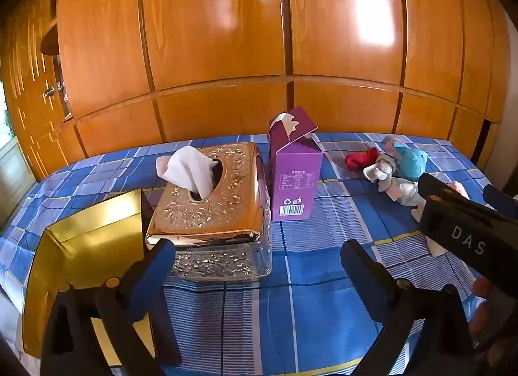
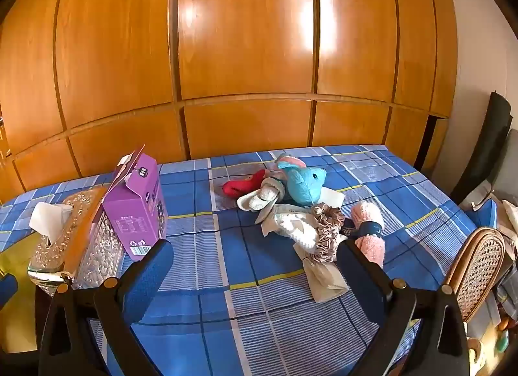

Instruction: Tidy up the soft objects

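A lived-in room of a home, likely a bedroom.

A glossy orange-brown wooden wardrobe wall (image 2: pixel 246 52) fills the far side. Before it lies a blue checked cloth surface (image 2: pixel 207 266) bearing an ornate gold tissue box (image 1: pixel 210 188) at near left and a blue plush toy (image 2: pixel 302 186) farther off. A woven cane chair back (image 2: pixel 479 266) stands at right.

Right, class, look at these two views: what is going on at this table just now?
A person holds a gripper in each hand over a blue checked cloth. The left gripper and the right gripper are both open and hold nothing. A pile of soft things, among them a blue plush toy and pink socks, lies untouched. A tissue box, a purple carton and a gold box stand to the left.
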Demonstrator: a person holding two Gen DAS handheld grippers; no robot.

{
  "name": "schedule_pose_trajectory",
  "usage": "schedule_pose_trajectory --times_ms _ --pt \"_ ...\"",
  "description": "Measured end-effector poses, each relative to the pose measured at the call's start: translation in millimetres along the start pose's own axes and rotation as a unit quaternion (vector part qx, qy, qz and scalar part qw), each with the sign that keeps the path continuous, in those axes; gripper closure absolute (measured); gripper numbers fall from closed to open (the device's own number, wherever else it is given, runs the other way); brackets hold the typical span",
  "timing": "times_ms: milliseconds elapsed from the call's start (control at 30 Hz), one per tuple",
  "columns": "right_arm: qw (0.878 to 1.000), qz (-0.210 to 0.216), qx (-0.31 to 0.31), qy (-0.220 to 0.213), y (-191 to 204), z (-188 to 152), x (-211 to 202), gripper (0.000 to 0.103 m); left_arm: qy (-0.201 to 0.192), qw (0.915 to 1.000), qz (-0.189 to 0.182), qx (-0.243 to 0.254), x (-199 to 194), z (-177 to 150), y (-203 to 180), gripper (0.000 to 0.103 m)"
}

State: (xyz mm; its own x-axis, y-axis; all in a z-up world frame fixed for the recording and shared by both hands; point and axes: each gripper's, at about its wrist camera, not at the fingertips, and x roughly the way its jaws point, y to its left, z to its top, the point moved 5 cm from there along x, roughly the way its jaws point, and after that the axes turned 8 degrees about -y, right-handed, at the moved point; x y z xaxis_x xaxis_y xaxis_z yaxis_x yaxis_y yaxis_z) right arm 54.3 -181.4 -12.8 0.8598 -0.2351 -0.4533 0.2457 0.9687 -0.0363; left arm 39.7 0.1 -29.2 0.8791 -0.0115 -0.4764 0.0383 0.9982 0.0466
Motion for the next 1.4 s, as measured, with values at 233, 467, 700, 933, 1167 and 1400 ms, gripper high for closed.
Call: schedule_pose_trajectory --times_ms 233,467,700,933,1167,1400 --pt "1.000 0.002 0.002 0.001 3 -1 1 0.001 0.002 1.0000 0.006 0.000 -1 -2 6 0.000" --pt "1.000 0.011 -0.001 -0.003 5 -1 -1 0.001 0.003 0.9999 0.011 -0.002 -5 1 6 0.000" --pt "1.000 0.012 -0.001 -0.002 6 0 -2 0.001 0.005 0.9999 0.010 0.001 -6 2 6 0.000" --pt "1.000 0.012 -0.001 -0.002 5 1 -1 0.001 0.003 1.0000 0.009 0.002 -9 1 4 0.000" --pt "1.000 0.013 -0.001 -0.002 5 2 -1 0.001 0.005 1.0000 0.008 0.001 -10 -1 4 0.000" --pt "1.000 0.011 -0.001 -0.001 5 3 1 0.001 0.004 1.0000 0.007 0.004 -12 -1 2 0.000"
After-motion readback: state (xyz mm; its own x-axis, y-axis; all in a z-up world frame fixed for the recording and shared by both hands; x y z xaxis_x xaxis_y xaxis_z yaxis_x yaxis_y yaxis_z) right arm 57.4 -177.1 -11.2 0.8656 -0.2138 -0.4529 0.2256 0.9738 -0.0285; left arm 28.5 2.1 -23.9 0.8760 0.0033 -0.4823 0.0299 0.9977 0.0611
